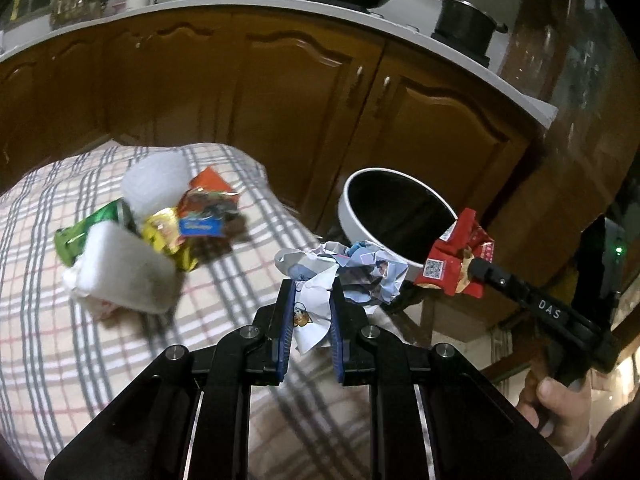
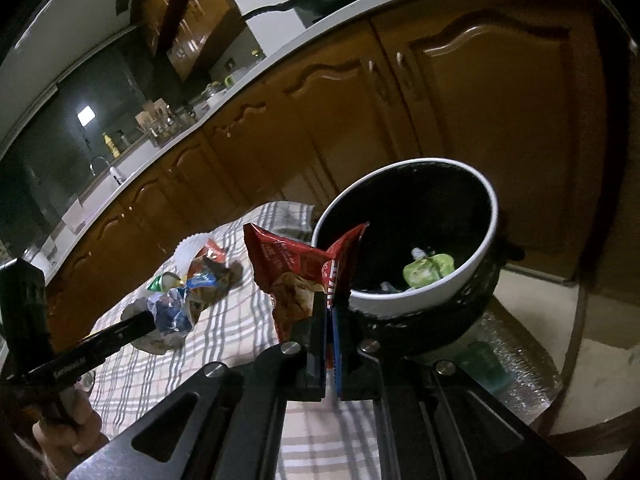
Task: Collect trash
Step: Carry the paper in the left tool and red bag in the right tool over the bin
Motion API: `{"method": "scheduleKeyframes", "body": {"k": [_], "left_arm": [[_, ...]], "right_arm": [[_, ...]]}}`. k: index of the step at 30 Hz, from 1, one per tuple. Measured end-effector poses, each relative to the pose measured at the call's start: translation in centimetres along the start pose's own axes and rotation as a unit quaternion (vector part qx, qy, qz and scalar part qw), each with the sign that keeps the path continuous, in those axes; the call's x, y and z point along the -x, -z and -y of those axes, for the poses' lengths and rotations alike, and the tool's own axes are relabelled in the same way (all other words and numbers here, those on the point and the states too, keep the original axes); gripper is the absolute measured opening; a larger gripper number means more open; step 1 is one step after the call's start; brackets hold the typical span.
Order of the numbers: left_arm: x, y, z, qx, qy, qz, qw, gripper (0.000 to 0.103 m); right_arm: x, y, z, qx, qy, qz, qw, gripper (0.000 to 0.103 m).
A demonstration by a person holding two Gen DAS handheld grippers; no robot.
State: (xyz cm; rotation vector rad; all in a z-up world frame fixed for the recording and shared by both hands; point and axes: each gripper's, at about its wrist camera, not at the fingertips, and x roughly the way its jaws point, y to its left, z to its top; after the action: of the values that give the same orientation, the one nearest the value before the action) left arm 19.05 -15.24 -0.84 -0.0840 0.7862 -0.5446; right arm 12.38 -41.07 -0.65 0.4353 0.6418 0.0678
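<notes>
Two grippers carry trash: the left gripper [image 1: 312,316] clenches crumpled paper [image 1: 352,268], the right gripper [image 2: 330,312] pinches a red wrapper [image 2: 296,268] at the bin [image 2: 490,216] rim. Released short, either piece likely lands on the checked cloth [image 1: 60,360].

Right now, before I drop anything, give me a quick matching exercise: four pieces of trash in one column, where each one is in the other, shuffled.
Things:
1. red wrapper
2. crumpled paper
3. green pouch
4. white foam block

Places:
A. inside the bin
B. lying on the checked cloth
C. clamped in the right gripper
D. clamped in the left gripper

Pairs: 1-C, 2-D, 3-A, 4-B
</notes>
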Motion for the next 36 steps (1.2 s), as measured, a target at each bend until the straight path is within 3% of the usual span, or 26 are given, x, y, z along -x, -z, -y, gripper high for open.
{"method": "scheduleKeyframes", "body": {"k": [21, 36], "left_arm": [[-5.1, -3.2, 4.9, -0.034, 0.002, -0.008, 0.9994, 0.014], [-7.5, -5.7, 6.6, -0.037, 0.003, -0.008, 0.9993, 0.014]], "right_arm": [[0.3, -2.7, 3.3, 0.012, 0.051, 0.033, 0.998, 0.002], [-1.0, -4.4, 5.2, 0.019, 0.078, 0.029, 0.996, 0.002]]}}
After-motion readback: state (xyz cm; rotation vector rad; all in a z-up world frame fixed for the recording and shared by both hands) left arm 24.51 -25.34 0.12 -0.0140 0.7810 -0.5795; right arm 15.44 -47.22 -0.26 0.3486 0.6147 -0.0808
